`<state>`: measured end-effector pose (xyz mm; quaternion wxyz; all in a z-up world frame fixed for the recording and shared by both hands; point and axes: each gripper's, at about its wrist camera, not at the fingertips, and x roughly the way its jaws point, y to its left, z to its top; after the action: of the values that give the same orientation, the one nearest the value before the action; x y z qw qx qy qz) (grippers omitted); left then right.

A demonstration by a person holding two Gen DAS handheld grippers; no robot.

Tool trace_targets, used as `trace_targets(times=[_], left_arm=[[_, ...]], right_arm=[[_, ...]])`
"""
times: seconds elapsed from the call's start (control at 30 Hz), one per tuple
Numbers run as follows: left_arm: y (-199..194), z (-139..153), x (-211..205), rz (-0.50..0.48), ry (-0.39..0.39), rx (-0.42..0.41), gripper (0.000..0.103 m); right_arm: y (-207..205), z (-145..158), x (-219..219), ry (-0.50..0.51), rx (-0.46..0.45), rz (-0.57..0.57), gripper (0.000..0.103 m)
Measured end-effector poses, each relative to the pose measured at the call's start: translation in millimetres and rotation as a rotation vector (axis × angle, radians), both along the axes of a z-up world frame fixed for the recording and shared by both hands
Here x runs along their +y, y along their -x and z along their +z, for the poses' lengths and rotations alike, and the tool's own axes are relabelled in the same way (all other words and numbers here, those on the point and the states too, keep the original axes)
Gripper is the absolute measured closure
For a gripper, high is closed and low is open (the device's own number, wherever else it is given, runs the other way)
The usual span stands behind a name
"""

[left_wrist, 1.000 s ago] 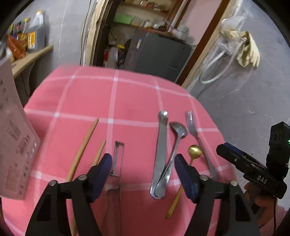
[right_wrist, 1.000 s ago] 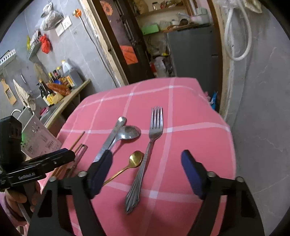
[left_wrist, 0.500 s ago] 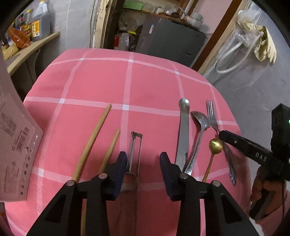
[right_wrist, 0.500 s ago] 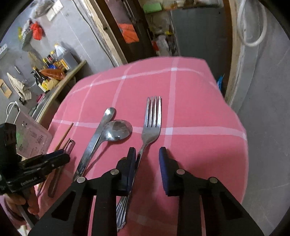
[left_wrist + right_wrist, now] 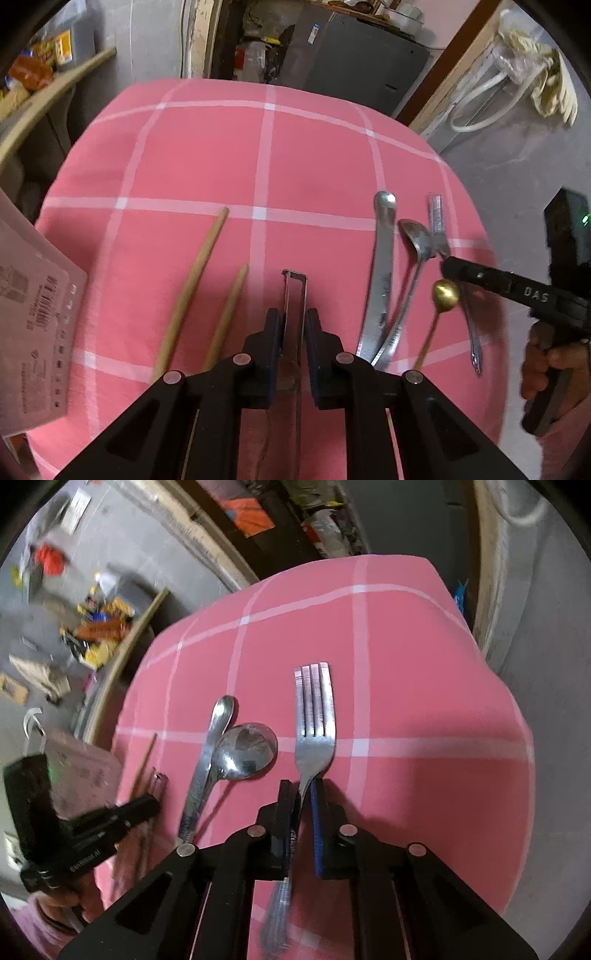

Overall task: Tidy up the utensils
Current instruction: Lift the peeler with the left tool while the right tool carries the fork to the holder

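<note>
Since a second ago: both pairs of jaws were wide apart above the cloth; each has come down over one utensil and drawn in around it.
Left gripper (image 5: 294, 328): its jaws are closing on the metal peeler (image 5: 295, 291), whose frame runs up between the blue pads; from the left wrist view I can't quite tell whether the pads already press it, though there looks to be a sliver of gap each side.
Right gripper (image 5: 300, 801): pinched together on the neck of the fork (image 5: 314, 716), just below the tines; the handle runs back under the tool.
Where things lie: everything rests on the pink checked tablecloth (image 5: 207, 155). Two wooden chopsticks (image 5: 195, 291) sit left of the peeler, at different heights and splayed. Right of the peeler, a flat steel handle (image 5: 382, 266) crosses a steel spoon (image 5: 415, 258) at their near ends, and a small gold spoon (image 5: 445, 291) lies beside them, close to the fork.
Done so far: by the look of it, nothing sorted; the pieces lie loosely in a rough row with no holder or tray in sight.
Left to do: lifting the fork and peeler clear, uncrossing the steel pair, pairing the chopsticks, and giving each kind its own place.
Stage: I'd judge this the very start, first grasp on both sides.
</note>
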<state>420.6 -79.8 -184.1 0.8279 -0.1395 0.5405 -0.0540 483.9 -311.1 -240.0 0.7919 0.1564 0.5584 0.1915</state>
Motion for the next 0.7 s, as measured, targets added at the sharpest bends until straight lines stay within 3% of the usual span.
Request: trace_targets(times=[0.3,0.7], left_arm=[[21.1,42.7,-1.9,-0.042,0.029,-0.141,0.091],[59.6,122.3,29.8,0.003,0.084,-0.369,0.091]], right_arm=[[46.1,35.9,-12.0,-0.086,-0.119,-0.109,0.098],[90.0,123.9,17.9,-0.190,-0.362,-0.137,0.098]])
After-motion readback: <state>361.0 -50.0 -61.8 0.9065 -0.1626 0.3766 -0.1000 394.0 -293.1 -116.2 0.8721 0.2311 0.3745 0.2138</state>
